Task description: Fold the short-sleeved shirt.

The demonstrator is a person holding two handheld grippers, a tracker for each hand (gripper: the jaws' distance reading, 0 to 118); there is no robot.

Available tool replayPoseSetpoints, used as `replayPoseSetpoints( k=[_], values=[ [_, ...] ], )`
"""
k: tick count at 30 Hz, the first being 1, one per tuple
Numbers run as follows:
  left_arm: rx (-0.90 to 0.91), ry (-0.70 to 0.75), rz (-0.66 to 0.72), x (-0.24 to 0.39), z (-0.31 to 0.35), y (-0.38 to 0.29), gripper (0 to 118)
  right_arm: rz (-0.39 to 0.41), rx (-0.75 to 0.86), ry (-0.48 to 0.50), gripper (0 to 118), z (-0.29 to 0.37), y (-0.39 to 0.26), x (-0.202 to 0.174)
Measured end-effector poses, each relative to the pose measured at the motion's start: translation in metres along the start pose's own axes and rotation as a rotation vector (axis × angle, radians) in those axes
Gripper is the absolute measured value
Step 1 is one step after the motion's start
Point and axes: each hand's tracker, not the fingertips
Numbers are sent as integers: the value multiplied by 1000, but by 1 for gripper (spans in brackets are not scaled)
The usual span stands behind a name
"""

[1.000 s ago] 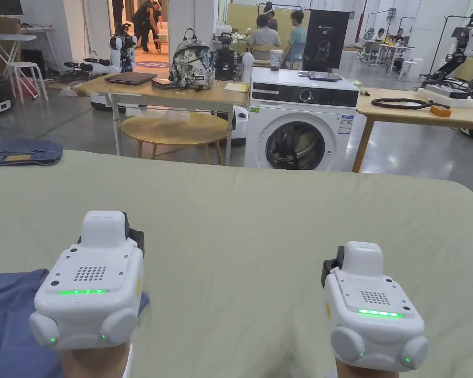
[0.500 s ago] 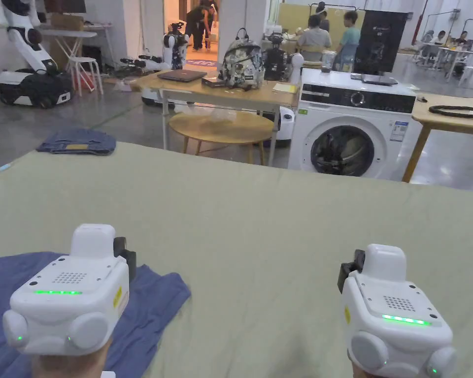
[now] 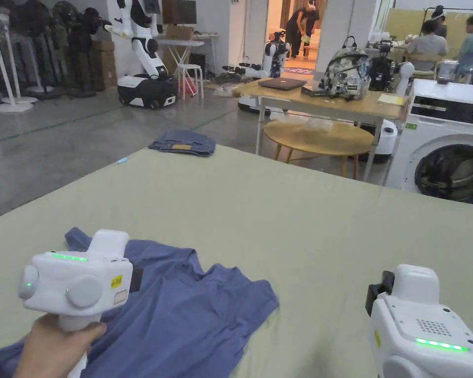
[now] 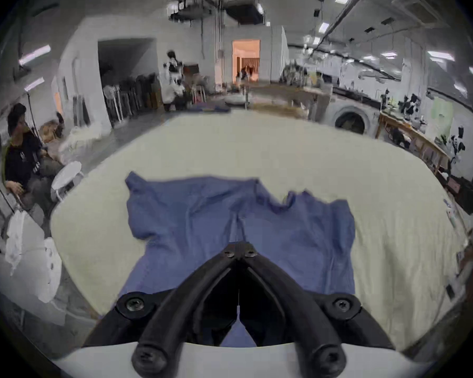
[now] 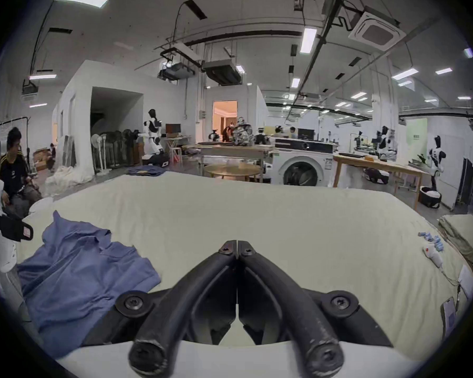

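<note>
- Blue cotton, by the look of it — one short-sleeved shirt [image 3: 181, 305] lies rumpled on the left of the pale green table cover [image 3: 289, 216], collar toward the far side.
- I judge it light, limp, apt to bunch; I'd pinch it at a shoulder seam or hem corner.
- Two grippers: my left gripper [image 4: 239, 249] hovers over the shirt, jaws together, empty.
- My right gripper [image 5: 236, 246] — jaws together too — sits over bare cover.

blue shirt [image 3: 181, 315], pale green sheet [image 3: 289, 216], white tools
</note>
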Motion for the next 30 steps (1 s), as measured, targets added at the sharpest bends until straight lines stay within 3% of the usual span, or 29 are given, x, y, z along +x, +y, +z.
replayPoseSetpoints(
  k=[6,7,9,10,13,20,23,24,25,26,27,30],
  values=[
    [-203,-93,88,-31,-40,-5,0,14,-38,31,0,-7,-7,-13],
    [-238,-102,104,-32,-48,-5,8,16,-44,32,0,-9,-9,-13],
    [-255,-130,93,-29,-56,-10,56,22,-56,33,0,-11,-13,-12],
    [-266,-132,83,-28,-63,-10,69,26,-61,31,0,-12,-14,-11],
    [-301,-127,81,-24,-83,-5,73,35,-76,18,0,-9,-15,-6],
    [-504,-42,-69,9,-125,-18,69,37,-117,-9,0,-14,-27,6],
    [-456,7,-156,20,-124,-26,66,32,-130,-9,0,-13,-28,10],
    [-449,9,-143,26,-118,-28,59,30,-131,-8,0,-12,-29,11],
    [-429,-3,-147,29,-113,-30,43,29,-132,-12,0,-12,-29,12],
    [-384,-2,-159,31,-110,-31,15,27,-135,-16,0,-12,-30,13],
    [-367,24,-187,33,-108,-34,0,27,-137,-15,0,-8,-27,13],
    [-341,21,-190,30,-100,-43,0,22,-147,-19,0,-4,-26,15]
  ],
)
